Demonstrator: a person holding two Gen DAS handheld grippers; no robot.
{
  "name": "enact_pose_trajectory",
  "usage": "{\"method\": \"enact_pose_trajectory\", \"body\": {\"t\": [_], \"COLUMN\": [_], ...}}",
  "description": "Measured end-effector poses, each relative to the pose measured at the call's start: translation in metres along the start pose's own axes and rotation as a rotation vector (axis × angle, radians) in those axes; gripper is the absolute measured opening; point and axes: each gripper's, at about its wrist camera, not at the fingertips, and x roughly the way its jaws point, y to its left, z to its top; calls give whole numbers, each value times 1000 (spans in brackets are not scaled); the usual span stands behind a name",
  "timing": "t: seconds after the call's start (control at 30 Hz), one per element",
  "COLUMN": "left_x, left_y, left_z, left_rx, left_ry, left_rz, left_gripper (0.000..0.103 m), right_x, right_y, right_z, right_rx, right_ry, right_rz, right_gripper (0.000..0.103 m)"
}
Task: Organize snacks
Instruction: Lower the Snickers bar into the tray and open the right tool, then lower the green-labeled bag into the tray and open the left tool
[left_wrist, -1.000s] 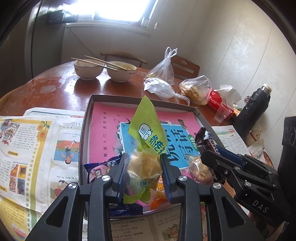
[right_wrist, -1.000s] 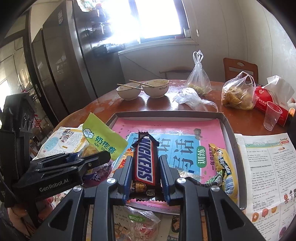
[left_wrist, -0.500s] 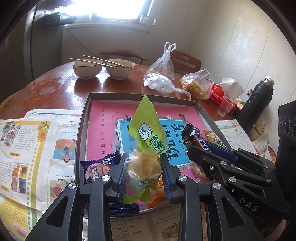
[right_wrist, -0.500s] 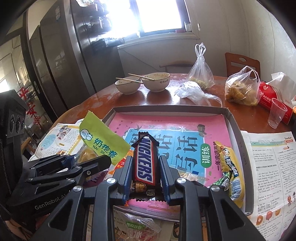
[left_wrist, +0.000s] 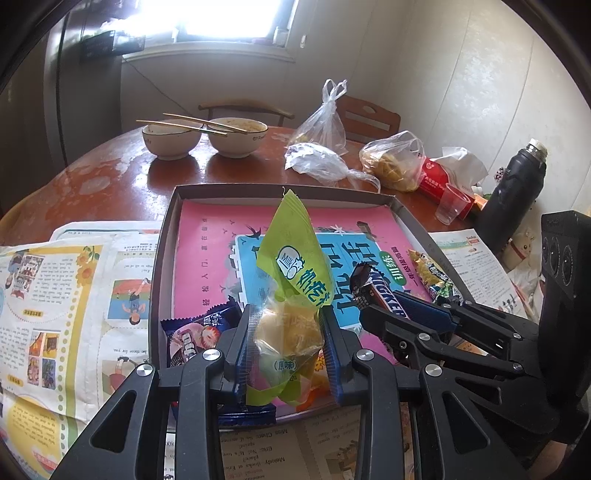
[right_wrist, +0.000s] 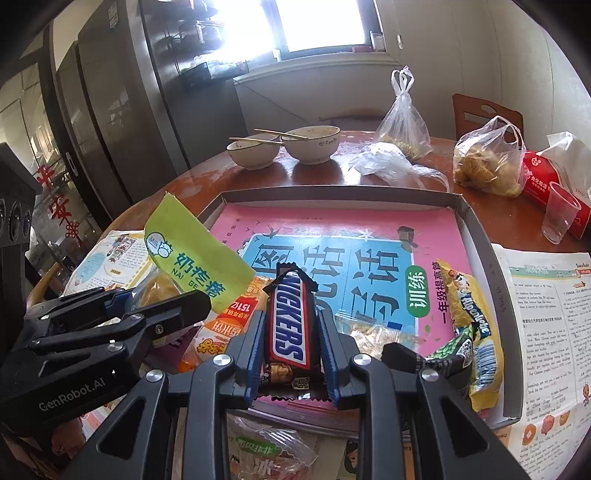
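Left wrist view: left gripper (left_wrist: 286, 343) jaws clamp a green pastry packet (left_wrist: 291, 295); right gripper (right_wrist: 291, 345) jaws clamp a Snickers bar (right_wrist: 290, 325).

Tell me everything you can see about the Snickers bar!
The Snickers bar has a shiny brown wrapper with blue letters edged in red on white, and crimped zigzag ends. It is unopened, as far as it shows. The right gripper pinches its lower half between blue pads, one on each long side. It points up and away, tilted, above the near edge of the grey tray. Nothing else seems to touch it.
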Motion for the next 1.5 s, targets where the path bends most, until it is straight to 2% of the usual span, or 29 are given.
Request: {"method": "enact_pose_trajectory", "body": {"t": [1.3, 1.5], "left_x": [-3, -3], "left_y": [-1, 2], "left_z": [-2, 2], "left_rx": [-20, -26], "left_ry": [-20, -42], "left_rz": [36, 47], "left_gripper": [34, 34], "right_x": [-25, -28], "right_y": [-2, -3], "right_z": [-18, -18], "right_rx": [-8, -2], "right_ry": [-25, -27], "right_rz": [-5, -2], "right_gripper": [29, 29]}}
